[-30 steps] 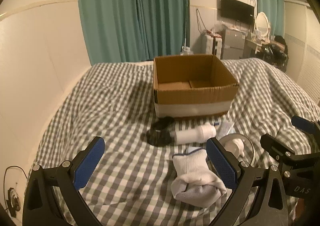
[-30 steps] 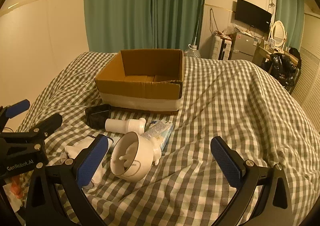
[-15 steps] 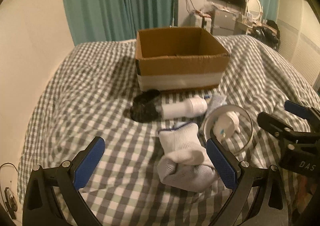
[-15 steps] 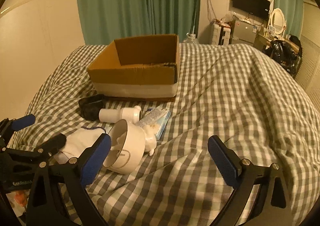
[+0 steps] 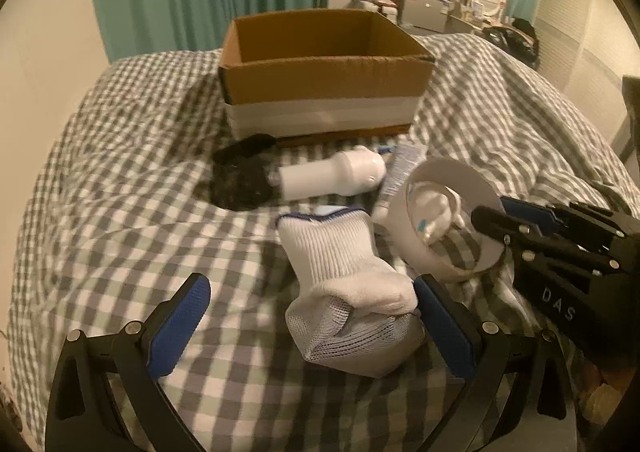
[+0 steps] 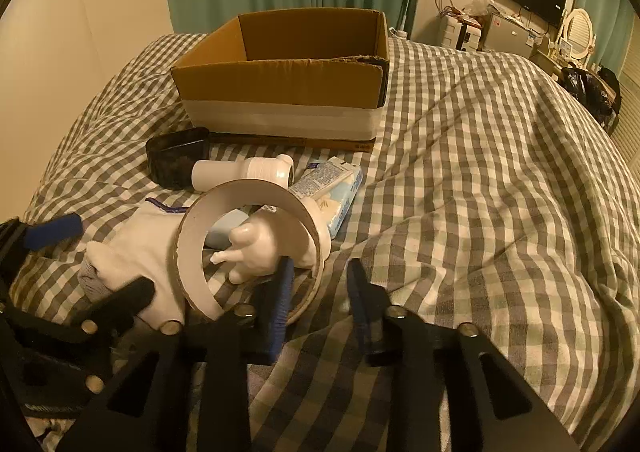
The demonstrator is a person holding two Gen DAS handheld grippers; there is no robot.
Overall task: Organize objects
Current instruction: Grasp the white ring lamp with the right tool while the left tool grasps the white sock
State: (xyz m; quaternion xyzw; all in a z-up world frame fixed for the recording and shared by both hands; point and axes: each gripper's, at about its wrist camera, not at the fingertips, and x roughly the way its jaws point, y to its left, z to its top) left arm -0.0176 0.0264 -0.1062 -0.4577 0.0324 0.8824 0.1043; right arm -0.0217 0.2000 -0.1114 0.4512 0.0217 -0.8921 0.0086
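Sock [image 5: 348,292] is the thing to watch for the left gripper [image 5: 312,328]: it sits between the wide-apart jaws, crowded up against the right-hand pad, long axis running forward and away toward the cardboard box [image 5: 324,72]. It's white ribbed knit with a blue-edged cuff at the far end and a folded mesh toe nearest the jaws.

Right gripper [image 6: 320,296] has its jaws narrowed around the lower rim of the white ring [image 6: 248,248], one pad inside the hoop, one outside; can't tell if it's actually pinching yet. A small white figurine [image 6: 256,248] lies inside the ring. Nothing's visible in the box, so I'd guess sorting has barely begun on the bed [image 6: 480,172].
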